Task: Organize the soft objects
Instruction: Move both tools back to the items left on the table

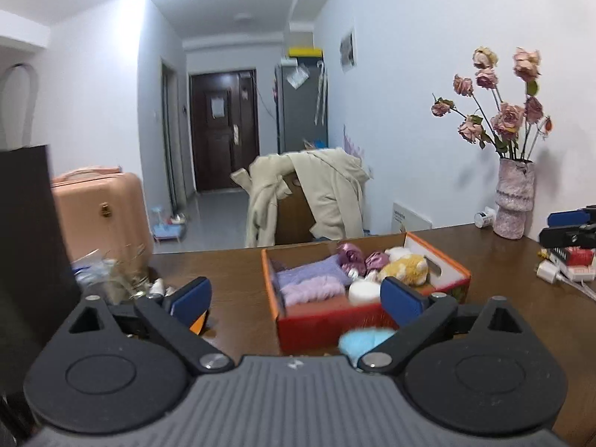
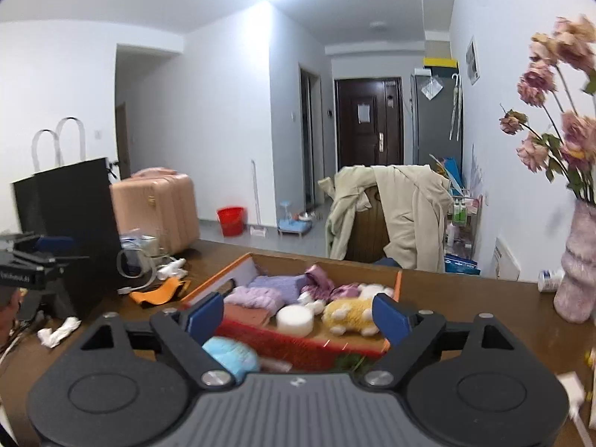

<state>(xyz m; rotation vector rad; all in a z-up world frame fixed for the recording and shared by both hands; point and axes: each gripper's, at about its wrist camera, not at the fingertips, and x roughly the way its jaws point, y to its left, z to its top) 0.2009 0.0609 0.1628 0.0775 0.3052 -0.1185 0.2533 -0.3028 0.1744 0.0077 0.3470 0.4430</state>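
Landmark: the box [image 1: 367, 320], red-walled, open-topped, on the brown table [image 1: 231, 272].

Item 1. Left gripper [image 1: 296, 292]: jaws spread wide, nothing between the pads; it hangs on the near side of the box, pointing across it.

Item 2. Right gripper [image 2: 298, 314]: likewise released and empty, also on the near side of the box.

Item 3. Contents of the box: two folded lilac cloths [image 2: 272, 288] at its left end, purple satin pieces [image 1: 354, 255] at the back, a yellow plush [image 2: 348, 314] at the right, a white disc [image 2: 296, 319] near the middle front.

Item 4. Blue fluffy ball [image 2: 231, 354]: outside the box, against its near wall, just below my grippers. Blurred in both views.

Step, as I judge it: most soft things are stowed; the blue ball looks the last one out. The next move calls for dropping one gripper onto the ball, closing gently on its pile, and lifting it over the near wall.

Views compared: the right wrist alone shows the orange cloth [image 2: 158, 292] and crumpled white tissue [image 2: 59, 331] left of the box, plus the left gripper's body. The left wrist alone shows the whole vase [image 1: 514, 201] and a charger [image 1: 547, 272] right of the box.
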